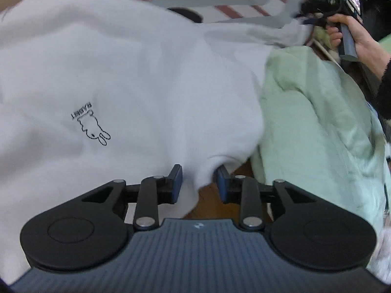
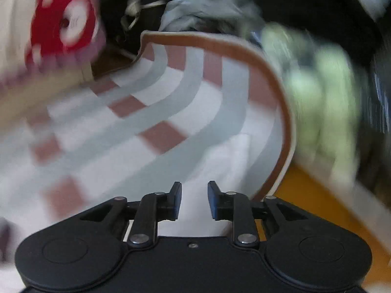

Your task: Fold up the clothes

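Note:
A white sweatshirt with a small black rabbit print lies spread over a checked mat. My left gripper sits at its near edge, jaws narrowed on a bunched fold of the cloth. At the far right corner a hand holds my right gripper, and a raised end of the sweatshirt runs up to it. In the blurred right wrist view, the right gripper has white cloth between its nearly closed fingers, above the mat.
A pale green cloth is heaped to the right of the sweatshirt, blurred in the right wrist view. Wooden floor shows under the left fingers. A red and white object and a grey garment lie beyond the mat's brown edge.

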Motion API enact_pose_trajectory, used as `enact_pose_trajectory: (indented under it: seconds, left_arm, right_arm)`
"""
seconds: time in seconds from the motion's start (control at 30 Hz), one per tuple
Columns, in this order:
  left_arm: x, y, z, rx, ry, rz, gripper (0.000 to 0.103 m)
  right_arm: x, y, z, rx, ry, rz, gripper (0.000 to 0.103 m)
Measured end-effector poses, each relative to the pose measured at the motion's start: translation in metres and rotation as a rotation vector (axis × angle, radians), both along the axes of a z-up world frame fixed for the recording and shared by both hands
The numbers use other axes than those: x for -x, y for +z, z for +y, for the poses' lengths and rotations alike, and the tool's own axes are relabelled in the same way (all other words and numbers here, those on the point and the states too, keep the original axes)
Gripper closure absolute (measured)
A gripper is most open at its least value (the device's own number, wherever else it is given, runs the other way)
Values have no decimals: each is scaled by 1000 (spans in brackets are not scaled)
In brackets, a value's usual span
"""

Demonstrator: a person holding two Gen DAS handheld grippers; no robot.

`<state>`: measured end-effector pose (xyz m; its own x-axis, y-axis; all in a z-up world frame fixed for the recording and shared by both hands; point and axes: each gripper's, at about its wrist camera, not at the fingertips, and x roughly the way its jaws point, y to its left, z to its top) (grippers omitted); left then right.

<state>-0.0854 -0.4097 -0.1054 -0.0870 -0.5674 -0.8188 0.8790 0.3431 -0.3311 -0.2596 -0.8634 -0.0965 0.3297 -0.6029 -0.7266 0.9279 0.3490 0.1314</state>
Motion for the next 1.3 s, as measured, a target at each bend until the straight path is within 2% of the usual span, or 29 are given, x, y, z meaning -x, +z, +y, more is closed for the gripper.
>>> enact_pose_trajectory:
  seconds: [0.03,0.07,0.17,0.23,0.3,0.4,0.5,0.6,0.67,0.73,0.8,0.87,0.97,1.03,1.07,1.2,1.3]
  left_arm:
    - [0,5,5,15,-5,-5,64]
    - [-3,10,10,30,5,2,61]
    - [-17,20,21,49,71,-6,59]
    - [-28,26,27,57,122,-16,57]
    - [-37,25,29,20,177,-38,57]
    - [-56,23,38,-114,286,-92,57]
    - [-79,38,71,-146,410,-117,57]
    - [-100,51,104,-191,530,-191,57]
    - [-114,60,126,-221,610,-240,50]
    - [-129,68,148,-250,690,-289,27]
    - [-143,77,170,-280,770,-339,25]
    - [-157,84,191,-297,837,-367,25]
    - [-178,80,206,-273,842,-284,25]
    - [-193,74,211,-284,863,-239,25]
    - [-198,68,214,-282,866,-191,25]
    - [-218,45,226,-270,880,-13,25]
    - [-226,34,234,-244,901,19,25]
  right_arm:
    - [-1,2,23,-48,61,-92,60]
    - [-5,3,47,-77,124,-129,56]
    - [-18,5,116,-159,311,-229,54]
    - [-30,-2,152,-200,413,-238,54]
    - [-43,-12,169,-212,479,-177,55]
    - [-62,-28,195,-230,579,-85,55]
    - [-81,-43,221,-247,677,8,55]
    - [-100,-59,246,-263,775,103,55]
    - [-100,-61,256,-250,802,157,63]
    - [-100,-59,268,-211,857,235,64]
    - [-102,-59,276,-181,892,294,64]
    - [-97,-52,271,-212,876,302,64]
    - [-94,-32,265,-254,848,216,64]
    - [-101,-12,270,-245,880,128,64]
    - [-105,-1,274,-234,903,84,64]
    - [-136,37,320,-131,1078,-9,58]
    - [-165,48,361,-82,1197,-18,56]
